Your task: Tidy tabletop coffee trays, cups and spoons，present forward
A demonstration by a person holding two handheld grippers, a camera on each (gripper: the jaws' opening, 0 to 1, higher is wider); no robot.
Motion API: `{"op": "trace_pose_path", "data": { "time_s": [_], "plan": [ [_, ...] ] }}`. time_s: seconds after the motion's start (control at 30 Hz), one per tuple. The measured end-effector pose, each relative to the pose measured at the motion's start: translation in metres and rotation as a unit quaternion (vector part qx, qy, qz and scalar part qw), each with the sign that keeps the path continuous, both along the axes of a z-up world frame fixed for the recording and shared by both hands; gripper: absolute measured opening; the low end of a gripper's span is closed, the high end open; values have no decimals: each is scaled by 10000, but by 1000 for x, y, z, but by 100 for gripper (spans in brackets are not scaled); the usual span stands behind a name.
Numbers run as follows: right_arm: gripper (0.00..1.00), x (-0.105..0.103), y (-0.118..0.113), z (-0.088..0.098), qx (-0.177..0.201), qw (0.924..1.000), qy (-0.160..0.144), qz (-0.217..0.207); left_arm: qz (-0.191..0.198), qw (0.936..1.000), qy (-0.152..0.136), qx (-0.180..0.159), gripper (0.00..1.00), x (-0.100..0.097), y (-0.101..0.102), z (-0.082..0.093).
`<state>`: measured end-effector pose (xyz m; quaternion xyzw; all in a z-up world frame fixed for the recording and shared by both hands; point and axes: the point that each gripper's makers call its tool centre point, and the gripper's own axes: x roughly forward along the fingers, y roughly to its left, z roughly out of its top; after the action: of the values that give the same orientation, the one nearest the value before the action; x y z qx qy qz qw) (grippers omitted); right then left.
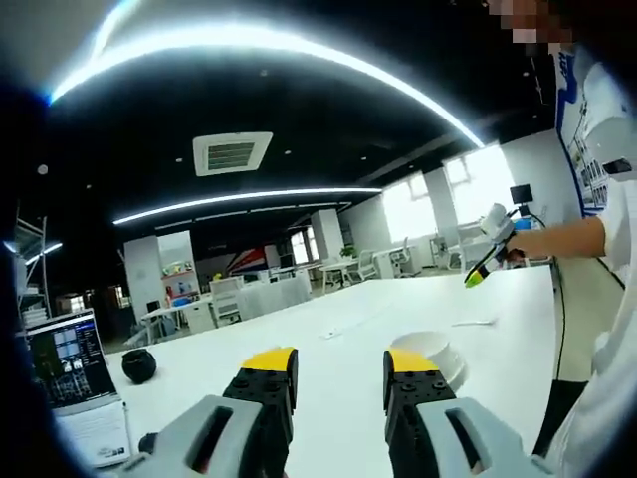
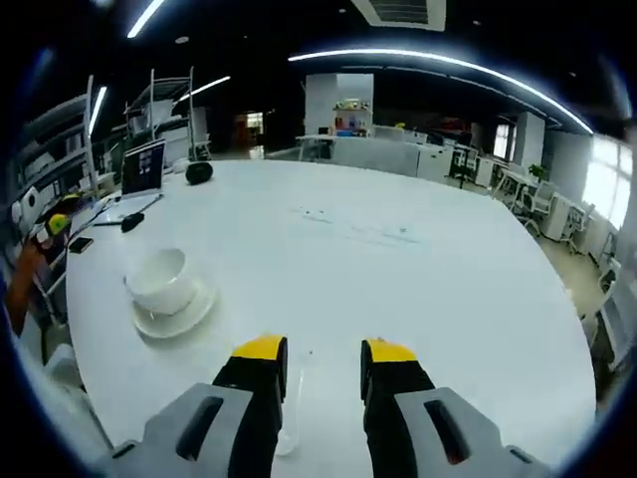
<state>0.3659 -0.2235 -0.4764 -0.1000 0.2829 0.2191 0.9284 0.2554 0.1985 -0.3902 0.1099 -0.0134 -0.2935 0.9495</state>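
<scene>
A white cup [image 2: 159, 277] stands on a white saucer [image 2: 184, 319] on the white table [image 2: 418, 259], left of and beyond my right gripper [image 2: 325, 354], which is open with nothing between its jaws. A pale spoon [image 2: 288, 423] lies on the table just under that gripper, by its left jaw. In the left gripper view, my left gripper [image 1: 340, 363] is open and holds nothing. The cup and saucer [image 1: 436, 351] sit just beyond its right jaw, partly hidden by it. The spoon [image 1: 476, 322] lies farther right, below the right gripper [image 1: 486, 257], which a hand holds above the table.
An open laptop [image 1: 65, 363] and a black round object [image 1: 138, 365] sit at the table's left end. The same laptop [image 2: 142, 167], a mouse [image 2: 132, 221] and a phone [image 2: 80, 244] lie along the far left edge. A person stands at the table edge [image 1: 617, 299].
</scene>
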Motion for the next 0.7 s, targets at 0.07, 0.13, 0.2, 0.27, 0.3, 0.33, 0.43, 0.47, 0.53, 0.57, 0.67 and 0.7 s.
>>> {"op": "trace_pose_path", "data": {
  "time_s": [0.07, 0.13, 0.2, 0.27, 0.3, 0.33, 0.43, 0.47, 0.53, 0.57, 0.67, 0.7],
  "plan": [
    [30, 2, 4, -5, -138, 9998, 71, 80, -28, 10000, 16, 17, 36, -1, -2, -1],
    [30, 3, 8, -13, -243, 9994, 206, 117, -41, 10000, 35, 34, 36, -1, -2, -3],
    [28, 3, 10, -21, -339, 9987, 346, 164, -52, 10000, 43, 30, 36, -4, -1, -3],
    [28, 3, 13, -30, -433, 9977, 476, 217, -41, 10000, 40, 24, 36, -6, 1, -3],
    [28, 3, 14, -34, -447, 9975, 507, 225, -24, 10000, 42, 19, 36, -7, 3, -2],
    [28, 3, 15, -37, -478, 9971, 535, 244, -6, 10000, 37, 6, 36, -7, 4, -2],
    [27, 2, 16, -45, -531, 9961, 658, 263, 17, 10000, 49, -41, 36, -8, 7, -2],
    [27, 2, 16, -47, -561, 9956, 700, 268, 17, 10000, 64, -36, 36, -9, 7, -4],
    [27, 1, 15, -52, -605, 9947, 784, 259, 15, 10000, 83, -11, 36, -10, 7, -5],
    [26, 0, 14, -55, -631, 9941, 843, 273, 5, 10000, 88, -8, 36, -10, 7, -6],
    [26, -2, 13, -63, -667, 9929, 950, 264, 7, 10000, 70, -29, 36, -12, 8, -5],
    [26, -3, 14, -66, -662, 9925, 998, 256, 12, 10000, 65, -55, 36, -12, 9, -5]
  ]
}}
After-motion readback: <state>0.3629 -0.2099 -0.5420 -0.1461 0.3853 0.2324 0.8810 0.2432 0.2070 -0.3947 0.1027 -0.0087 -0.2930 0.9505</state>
